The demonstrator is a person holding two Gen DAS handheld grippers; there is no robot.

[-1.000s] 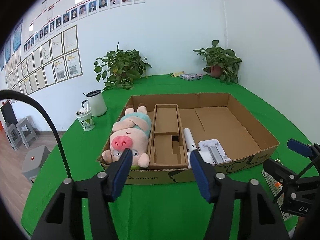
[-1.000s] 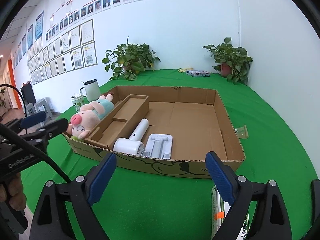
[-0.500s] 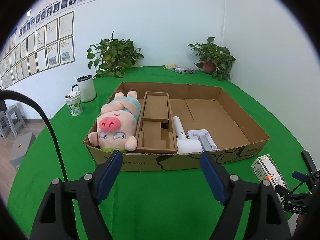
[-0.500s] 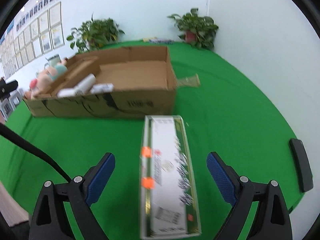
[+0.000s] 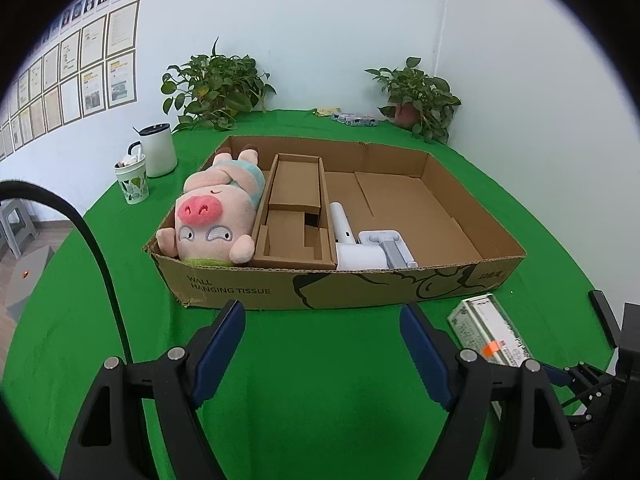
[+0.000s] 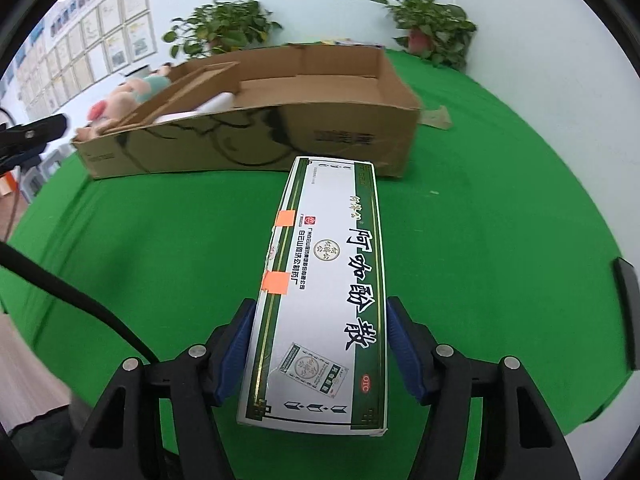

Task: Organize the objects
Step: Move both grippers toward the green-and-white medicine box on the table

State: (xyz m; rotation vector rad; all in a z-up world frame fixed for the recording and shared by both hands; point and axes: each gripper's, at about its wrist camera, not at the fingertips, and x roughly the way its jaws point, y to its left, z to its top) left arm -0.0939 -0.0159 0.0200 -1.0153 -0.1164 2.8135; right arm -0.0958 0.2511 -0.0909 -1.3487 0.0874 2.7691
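1. The medicine box (image 6: 324, 300) lay flat on the green cloth (image 6: 160, 240), its far end pointing to 12 o'clock, just short of the cardboard tray (image 6: 256, 136). Gripped only near its 6 o'clock end, the long box could well droop or twist out on lifting.
2. The right gripper (image 6: 320, 344) was closing with the box between its blue pads; whether they had begun to press, I cannot tell.
3. The left gripper (image 5: 322, 344) hung wide apart and empty over bare cloth, the tray at its 12 o'clock.
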